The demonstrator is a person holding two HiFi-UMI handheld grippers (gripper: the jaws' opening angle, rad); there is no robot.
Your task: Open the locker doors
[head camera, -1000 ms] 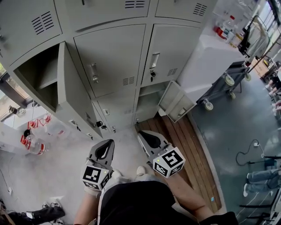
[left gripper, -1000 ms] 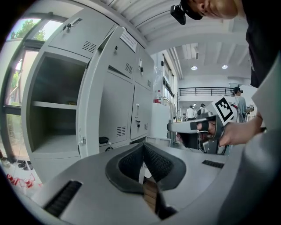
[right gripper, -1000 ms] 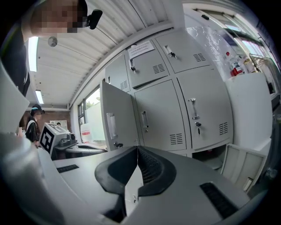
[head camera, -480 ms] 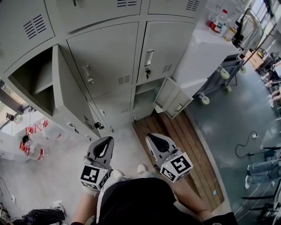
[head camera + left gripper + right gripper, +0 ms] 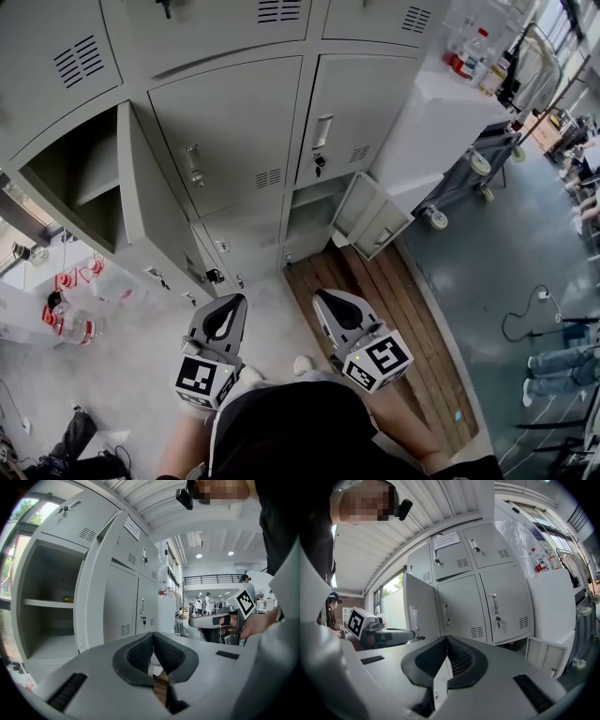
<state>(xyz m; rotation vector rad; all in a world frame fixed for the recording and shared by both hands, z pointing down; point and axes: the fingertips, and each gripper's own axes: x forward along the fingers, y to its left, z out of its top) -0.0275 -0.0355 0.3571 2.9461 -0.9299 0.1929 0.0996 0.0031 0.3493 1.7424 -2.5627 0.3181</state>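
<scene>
A bank of grey lockers [image 5: 281, 56] faces me. The middle-row left locker [image 5: 80, 183] stands open, its door [image 5: 150, 202] swung out toward me. The centre door [image 5: 234, 127] with its handle [image 5: 194, 165] is closed, and so is the right door [image 5: 361, 98] with its handle [image 5: 323, 131]. A bottom-row door [image 5: 377, 220] hangs open. My left gripper [image 5: 225, 317] is shut and empty, held low in front of the lockers. Beside it my right gripper [image 5: 333, 307] is shut and empty too. Neither touches a door. The shut jaws also show as left gripper [image 5: 153, 638] and right gripper [image 5: 446, 641].
A white cabinet [image 5: 436, 117] with bottles on top stands right of the lockers, with a wheeled cart [image 5: 473, 173] beyond it. Wooden planks [image 5: 394, 309] cover the floor under the right gripper. Red-labelled bottles [image 5: 70, 319] lie at left. A cable [image 5: 530, 314] and a person's legs [image 5: 562, 375] are at right.
Both grippers have drifted slightly in the head view and stay shut. The view itself has shifted a little. No locker door has moved.
</scene>
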